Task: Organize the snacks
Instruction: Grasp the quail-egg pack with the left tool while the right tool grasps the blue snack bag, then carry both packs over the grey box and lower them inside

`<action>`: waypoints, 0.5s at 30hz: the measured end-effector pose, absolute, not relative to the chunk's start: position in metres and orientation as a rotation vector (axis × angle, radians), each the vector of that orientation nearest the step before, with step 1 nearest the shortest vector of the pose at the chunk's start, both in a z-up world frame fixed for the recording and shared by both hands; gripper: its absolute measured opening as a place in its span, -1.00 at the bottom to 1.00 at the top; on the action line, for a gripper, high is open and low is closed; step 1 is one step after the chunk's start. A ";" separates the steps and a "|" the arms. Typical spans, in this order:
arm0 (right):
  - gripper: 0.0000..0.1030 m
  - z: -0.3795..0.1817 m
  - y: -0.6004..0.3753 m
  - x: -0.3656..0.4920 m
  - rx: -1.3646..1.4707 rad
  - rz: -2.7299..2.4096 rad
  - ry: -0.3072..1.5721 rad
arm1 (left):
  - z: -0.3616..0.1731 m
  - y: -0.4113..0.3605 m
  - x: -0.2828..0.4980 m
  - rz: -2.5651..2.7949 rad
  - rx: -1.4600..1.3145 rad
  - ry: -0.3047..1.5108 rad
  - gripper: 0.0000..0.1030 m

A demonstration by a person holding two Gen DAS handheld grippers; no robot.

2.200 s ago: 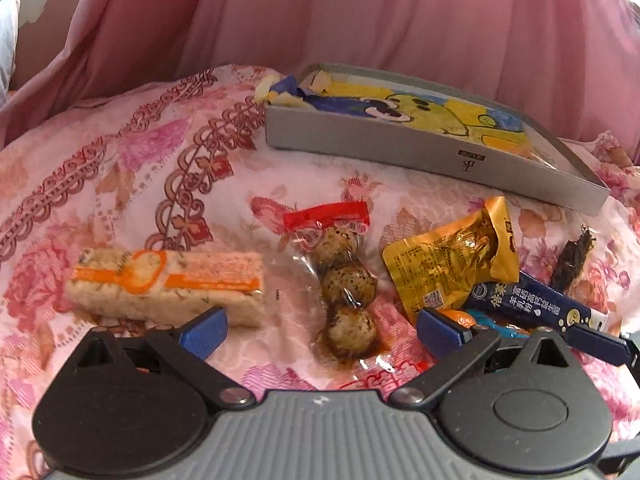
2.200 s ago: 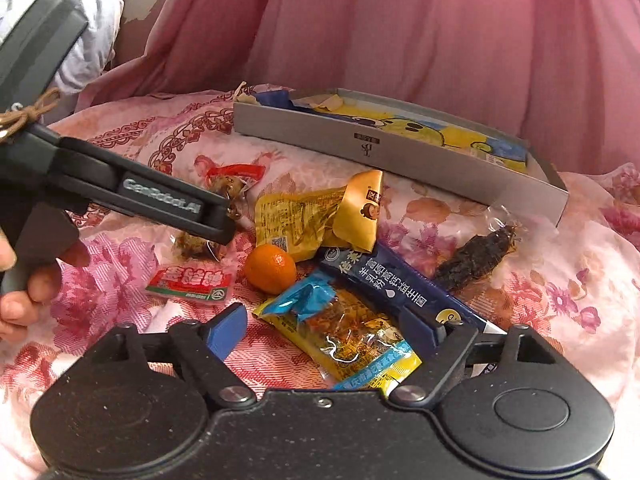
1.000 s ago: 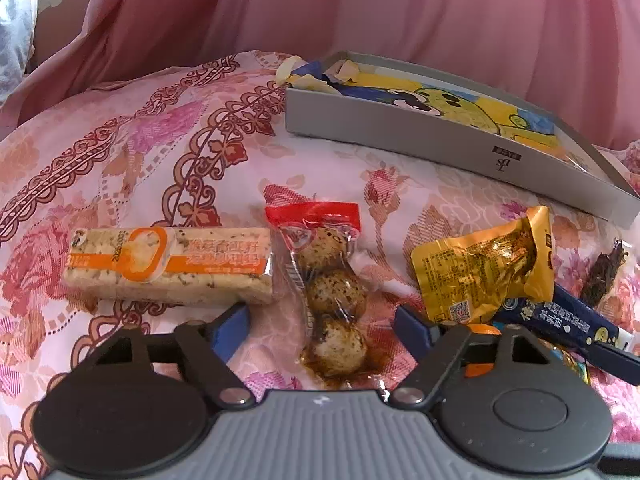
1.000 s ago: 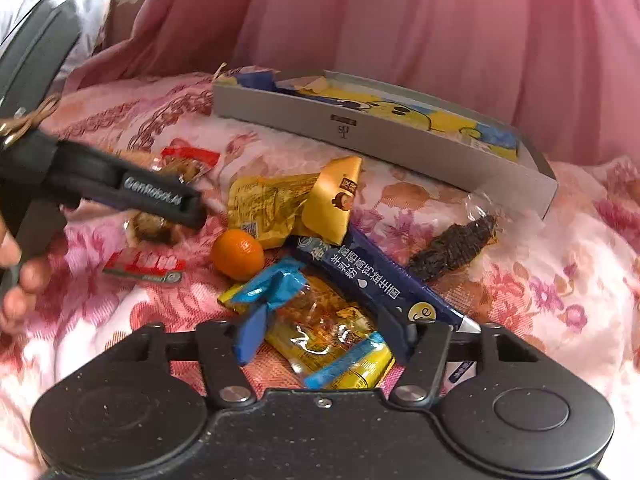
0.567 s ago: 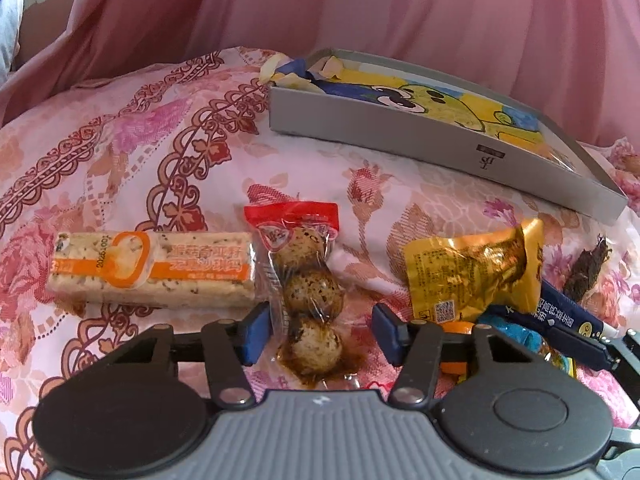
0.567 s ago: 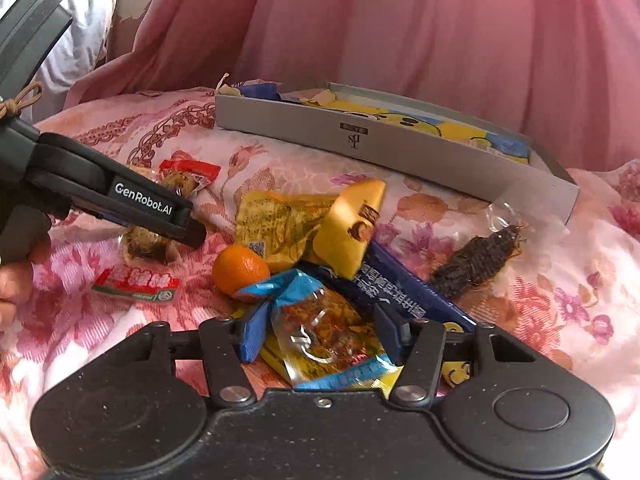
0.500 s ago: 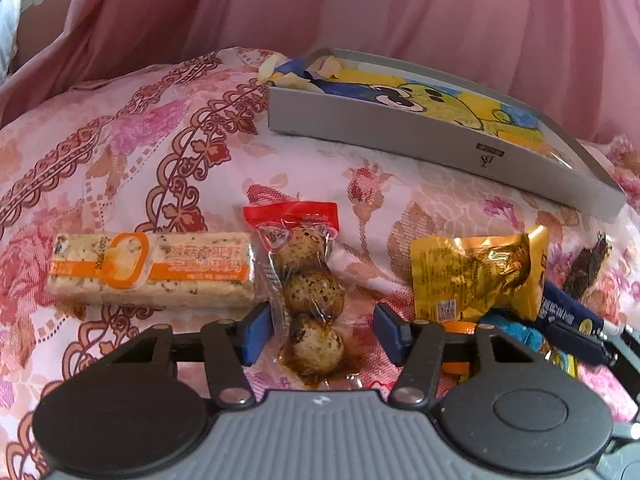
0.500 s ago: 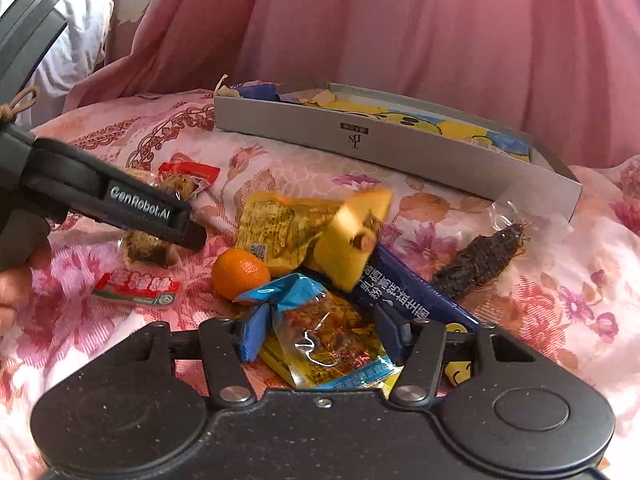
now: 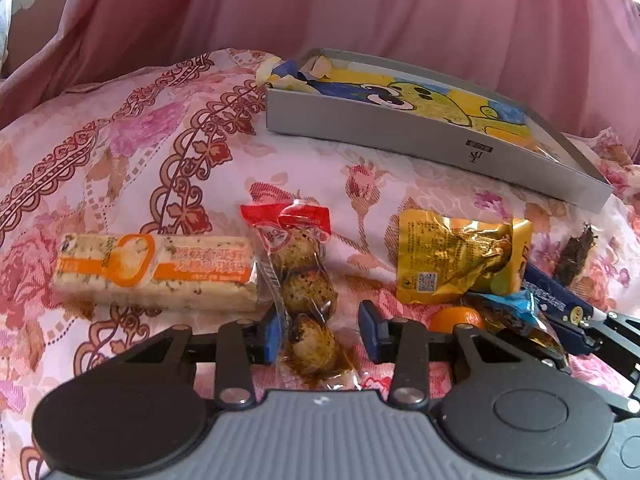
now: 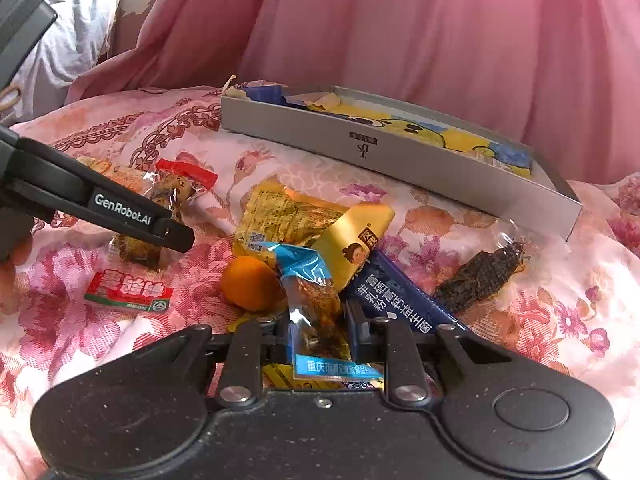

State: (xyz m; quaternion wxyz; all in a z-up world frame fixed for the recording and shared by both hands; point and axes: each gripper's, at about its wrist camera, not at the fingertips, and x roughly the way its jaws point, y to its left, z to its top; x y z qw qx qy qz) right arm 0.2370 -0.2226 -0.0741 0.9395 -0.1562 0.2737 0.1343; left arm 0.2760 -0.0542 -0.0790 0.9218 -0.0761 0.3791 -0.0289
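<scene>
A clear quail-egg packet point(image 9: 306, 280) with a red top lies on the floral bedspread. Its lowest egg sits between the fingers of my left gripper point(image 9: 320, 334), which is open but narrowed, the left pad touching the wrapper. A small gap remains at the right pad. My right gripper point(image 10: 318, 334) is shut on a blue-and-clear snack packet point(image 10: 316, 292), which stands upright above the pile. The grey snack box point(image 9: 440, 148) with a cartoon lining lies at the back.
A wrapped rice bar point(image 9: 156, 270) lies left of the eggs. A yellow packet point(image 10: 288, 216), a small orange point(image 10: 248, 282), a dark blue stick pack point(image 10: 396, 300), a dark dried snack point(image 10: 484, 272) and a red-green sachet point(image 10: 128, 290) lie around. A pink curtain hangs behind.
My left gripper's jaws have narrowed around the egg packet. My right gripper has shut on the blue packet and raised it upright from the pile.
</scene>
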 end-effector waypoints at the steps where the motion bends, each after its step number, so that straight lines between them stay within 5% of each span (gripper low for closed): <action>1: -0.55 -0.073 -0.222 0.236 -0.322 0.274 0.558 | -0.078 -0.055 0.274 -0.062 -0.156 0.781 -0.19; 15: -0.64 -0.058 -0.218 0.215 -0.325 0.313 0.499 | -0.060 -0.073 0.246 -0.110 -0.009 0.767 -0.23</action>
